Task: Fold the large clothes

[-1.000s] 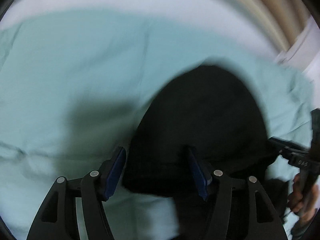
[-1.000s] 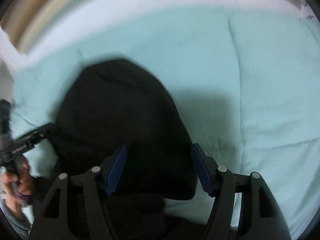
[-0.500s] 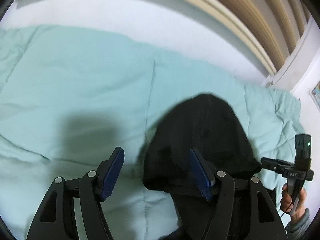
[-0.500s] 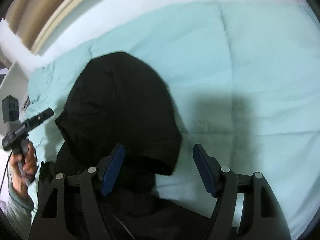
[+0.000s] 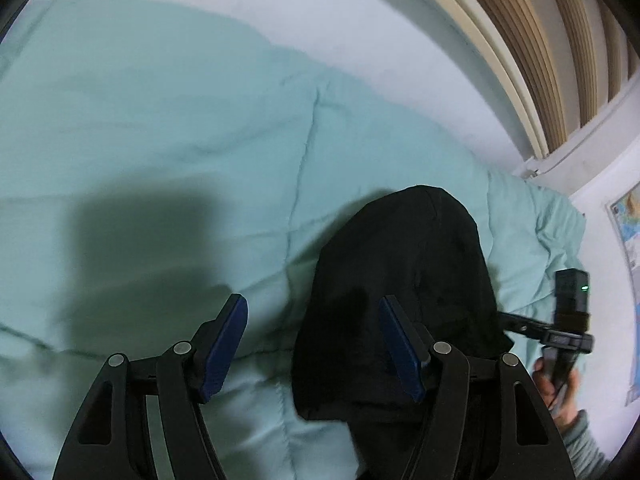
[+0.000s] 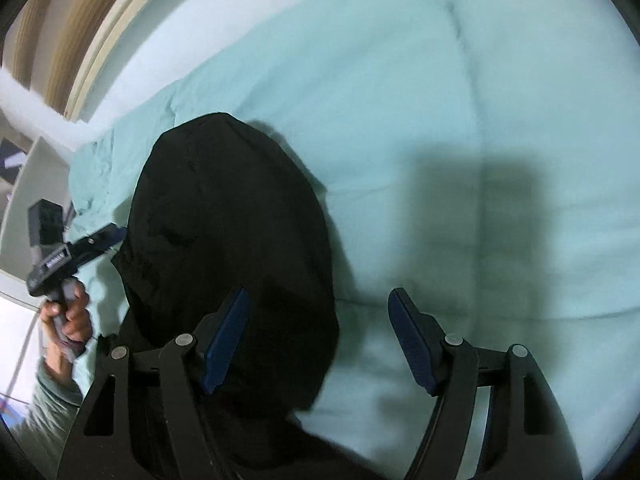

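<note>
Looking down along both tools, I see a pale green quilted duvet [image 5: 160, 128] spread over a bed, with a black garment [image 5: 400, 300] lying on it. Starting at the left of the left wrist view, my left gripper [image 5: 312, 344] hovers over bare duvet and the garment's left edge; its jaws stand apart with nothing clamped, the left blue pad over green fabric, the right pad over black cloth. Further right, the garment's rounded top, which looks like a hood, points away from me. At the far right edge a hand [image 5: 556, 392] holds the other tool beside the garment.

In the right wrist view, the hand [image 6: 66, 324] carrying the left tool sits at the far left. The black garment [image 6: 232, 240] fills the lower middle, its body running down out of sight below. My right gripper [image 6: 318, 340] hovers over the garment's right edge, its jaws apart and opening, gripping nothing. Bare duvet [image 6: 480, 120] and a shadow lie to the right.

I judge the folding is early: both tools seem to be lining up on either side of the hood. The next move calls for lowering each tool onto an edge of the cloth and closing on it.
</note>
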Demonstrator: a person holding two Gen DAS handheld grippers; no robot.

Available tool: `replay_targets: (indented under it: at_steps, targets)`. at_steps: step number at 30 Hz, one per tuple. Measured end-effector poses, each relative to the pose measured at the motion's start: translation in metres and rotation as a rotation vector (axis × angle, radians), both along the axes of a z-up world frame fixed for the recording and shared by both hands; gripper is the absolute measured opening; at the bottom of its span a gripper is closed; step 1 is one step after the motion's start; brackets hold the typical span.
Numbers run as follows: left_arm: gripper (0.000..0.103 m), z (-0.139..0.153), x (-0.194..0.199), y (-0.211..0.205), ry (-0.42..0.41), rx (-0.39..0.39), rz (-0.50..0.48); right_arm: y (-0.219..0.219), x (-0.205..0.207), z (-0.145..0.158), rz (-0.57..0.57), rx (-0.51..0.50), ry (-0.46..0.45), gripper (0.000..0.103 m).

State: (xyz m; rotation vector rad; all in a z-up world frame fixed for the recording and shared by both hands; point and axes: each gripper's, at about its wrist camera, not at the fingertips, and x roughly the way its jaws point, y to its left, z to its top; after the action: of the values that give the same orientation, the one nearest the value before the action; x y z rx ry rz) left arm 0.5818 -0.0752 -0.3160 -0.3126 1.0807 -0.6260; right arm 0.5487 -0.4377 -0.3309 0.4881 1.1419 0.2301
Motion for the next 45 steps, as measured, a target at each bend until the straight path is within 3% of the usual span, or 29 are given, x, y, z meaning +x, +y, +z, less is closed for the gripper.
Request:
replay_targets:
  at_steps: [5, 6, 7, 8, 9, 11, 17, 20, 24, 27, 31, 33, 35, 38, 39, 41, 45]
  targets:
    - [0.070, -0.021, 0.011, -0.015, 0.083, -0.094, -0.061, 0.011, 0.020, -0.021, 0.040, 0.107, 0.024, 0.074]
    - [0.062, -0.023, 0.011, -0.021, 0.080, -0.101, -0.081, 0.016, 0.024, -0.024, 0.056, 0.121, 0.027, 0.070]
    - [0.051, -0.022, 0.009, -0.026, 0.072, -0.107, -0.099, 0.022, 0.027, -0.025, 0.075, 0.118, 0.032, 0.057]
    - [0.035, -0.019, 0.005, -0.031, 0.055, -0.100, -0.121, 0.025, 0.028, -0.022, 0.084, 0.099, 0.030, 0.054]
    - [0.027, -0.011, -0.003, -0.033, 0.010, -0.088, -0.140, 0.031, 0.027, -0.017, 0.089, 0.062, 0.012, 0.049]
    - [0.017, 0.006, -0.016, -0.031, -0.042, -0.110, -0.171, 0.037, 0.020, -0.002, 0.103, 0.015, -0.028, 0.028]
    - [0.015, 0.072, -0.080, -0.013, -0.204, -0.115, -0.239, 0.052, -0.042, 0.068, 0.116, -0.074, -0.207, 0.020]
    - [0.015, 0.110, -0.138, -0.002, -0.306, -0.093, -0.293, 0.070, -0.097, 0.113, 0.118, -0.170, -0.308, 0.019]
    - [0.015, 0.141, -0.227, 0.029, -0.388, -0.059, -0.343, 0.098, -0.180, 0.157, 0.121, -0.287, -0.398, 0.019]
    - [0.019, 0.140, -0.283, 0.050, -0.384, 0.032, -0.333, 0.121, -0.241, 0.167, 0.127, -0.341, -0.395, 0.019]
    - [0.019, 0.101, -0.346, 0.085, -0.211, 0.135, -0.292, 0.136, -0.301, 0.137, 0.118, -0.383, -0.218, 0.027]
    - [0.019, 0.081, -0.367, 0.109, -0.105, 0.117, -0.238, 0.131, -0.322, 0.120, 0.084, -0.346, -0.123, 0.029]
    - [0.019, 0.073, -0.380, 0.124, -0.057, 0.112, -0.190, 0.127, -0.339, 0.109, 0.057, -0.314, -0.054, 0.029]
    - [0.019, 0.086, -0.383, 0.132, -0.085, 0.105, -0.140, 0.122, -0.350, 0.113, 0.035, -0.270, -0.031, 0.032]
    - [0.019, 0.095, -0.379, 0.130, -0.102, 0.085, -0.129, 0.124, -0.348, 0.120, 0.030, -0.252, -0.046, 0.034]
    - [0.019, 0.112, -0.370, 0.118, -0.146, 0.050, -0.132, 0.125, -0.340, 0.135, 0.027, -0.233, -0.089, 0.056]
    - [0.025, 0.153, -0.343, 0.078, -0.224, 0.012, -0.154, 0.152, -0.308, 0.174, 0.047, -0.220, -0.190, 0.059]
